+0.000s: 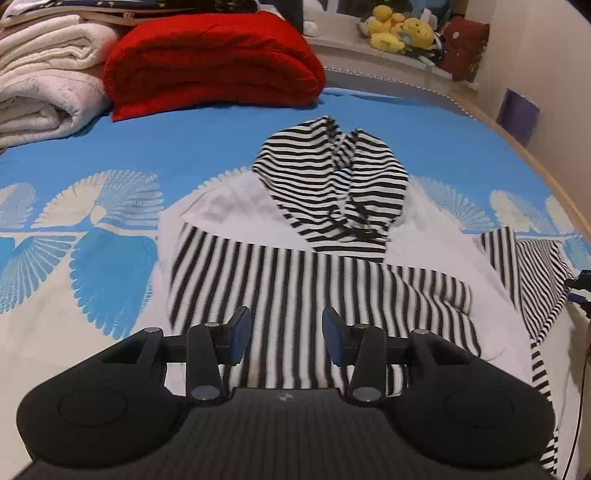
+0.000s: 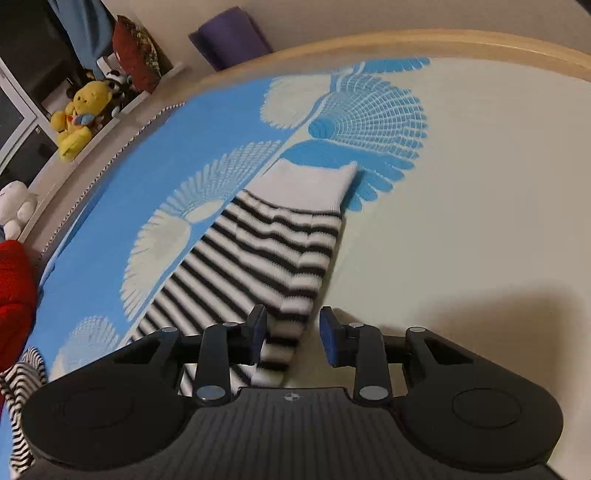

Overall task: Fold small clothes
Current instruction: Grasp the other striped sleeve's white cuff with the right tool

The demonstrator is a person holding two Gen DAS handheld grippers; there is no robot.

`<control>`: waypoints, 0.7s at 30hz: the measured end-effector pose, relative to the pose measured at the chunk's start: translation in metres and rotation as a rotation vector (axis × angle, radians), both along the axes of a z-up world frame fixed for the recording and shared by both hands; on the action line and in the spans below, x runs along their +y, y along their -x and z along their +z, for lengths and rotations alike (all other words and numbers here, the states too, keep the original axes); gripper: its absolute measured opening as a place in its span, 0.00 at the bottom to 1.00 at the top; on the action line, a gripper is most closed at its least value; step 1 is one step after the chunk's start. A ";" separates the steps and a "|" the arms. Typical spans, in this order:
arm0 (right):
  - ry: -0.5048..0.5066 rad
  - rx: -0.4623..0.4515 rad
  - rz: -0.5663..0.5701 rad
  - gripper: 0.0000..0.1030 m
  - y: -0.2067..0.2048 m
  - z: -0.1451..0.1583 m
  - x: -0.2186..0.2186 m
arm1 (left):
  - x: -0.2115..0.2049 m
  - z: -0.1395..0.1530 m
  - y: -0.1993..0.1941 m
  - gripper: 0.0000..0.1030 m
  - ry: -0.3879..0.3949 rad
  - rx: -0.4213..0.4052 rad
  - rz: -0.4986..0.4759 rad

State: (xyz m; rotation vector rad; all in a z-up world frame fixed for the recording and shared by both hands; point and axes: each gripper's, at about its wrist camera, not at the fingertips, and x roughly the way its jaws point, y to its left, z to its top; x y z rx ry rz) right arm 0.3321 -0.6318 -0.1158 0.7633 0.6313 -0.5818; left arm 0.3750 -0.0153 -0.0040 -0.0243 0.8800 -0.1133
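Across the middle of the left wrist frame, the small black-and-white striped hooded top (image 1: 325,266) lay spread on the bed, hood toward the upper centre and one striped sleeve (image 1: 528,273) trailing to the right edge. The left hand-held gripper (image 1: 286,338) hung released over the top's lower body, jaws apart with nothing between them. The right hand-held gripper (image 2: 291,334) was likewise released, poised over the white-cuffed striped sleeve (image 2: 266,254) that ran up the middle of its frame.

Judging from this, the main risk was a shallow pinch: the soft knit could slip out, or only the top layer could lift, leaving the fold crooked. The two sleeves also lay unevenly, so the halves might not meet.

Underneath was a blue-and-white bedspread with feathered fan motifs (image 1: 92,236). A folded red blanket (image 1: 210,62) and rolled white quilts (image 1: 40,77) sat upper left; yellow plush toys (image 1: 400,33) lined a ledge upper right.
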 end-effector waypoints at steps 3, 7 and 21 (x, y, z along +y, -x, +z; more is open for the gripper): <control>-0.023 -0.040 -0.029 0.32 -0.008 -0.002 -0.004 | 0.007 -0.003 -0.004 0.46 -0.003 0.010 0.014; -0.018 -0.047 -0.085 0.03 -0.007 -0.003 -0.005 | 0.019 -0.001 -0.007 0.46 0.001 0.010 0.042; 0.220 0.068 -0.292 0.03 0.011 0.047 0.033 | 0.085 0.019 -0.007 0.46 0.082 0.032 0.202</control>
